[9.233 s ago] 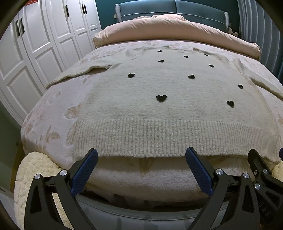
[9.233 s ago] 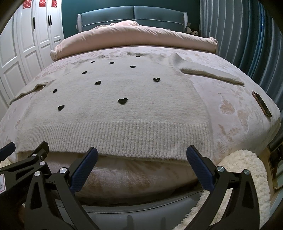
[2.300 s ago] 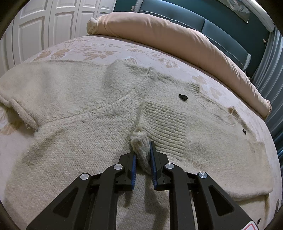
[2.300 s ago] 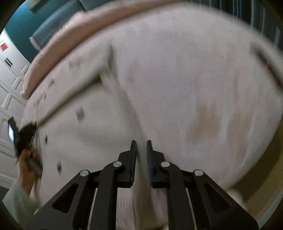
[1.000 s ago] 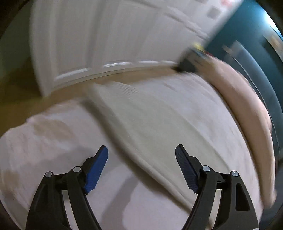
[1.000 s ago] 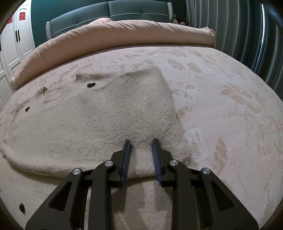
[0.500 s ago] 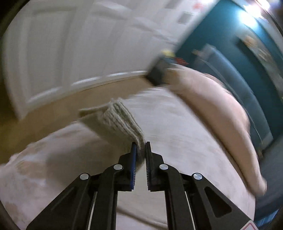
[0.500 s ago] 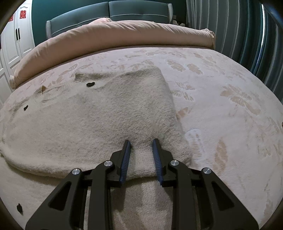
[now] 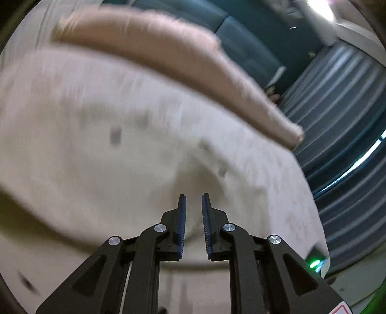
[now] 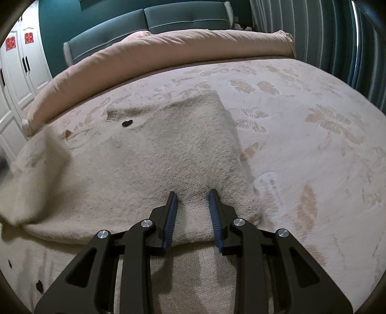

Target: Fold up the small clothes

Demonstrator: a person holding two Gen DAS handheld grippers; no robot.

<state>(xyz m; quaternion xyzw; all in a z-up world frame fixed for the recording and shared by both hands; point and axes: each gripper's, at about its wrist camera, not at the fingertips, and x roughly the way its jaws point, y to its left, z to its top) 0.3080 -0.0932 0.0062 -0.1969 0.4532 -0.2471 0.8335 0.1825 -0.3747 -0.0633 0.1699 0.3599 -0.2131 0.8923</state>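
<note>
A cream knit sweater with small black hearts lies on the bed, its right sleeve folded in over the body. My right gripper rests on that folded part, jaws narrowly apart with knit between them. At the left edge of the right wrist view a blurred flap of the sweater hangs lifted above the bed. The left wrist view is motion-blurred: my left gripper has its jaws close together over the sweater; pale fabric shows between them, though the blur hides whether they pinch it.
The bed has a pale leaf-patterned cover, a rolled pink duvet at the head and a teal headboard. White wardrobe doors stand left; grey curtains right. A device with a green light lies at the bed's right edge.
My left gripper, shut on the left sleeve cuff half a second ago, has swung fast from the wardrobe side toward the sweater's middle. A sweater flap now rises at the left. The right gripper stays put.
</note>
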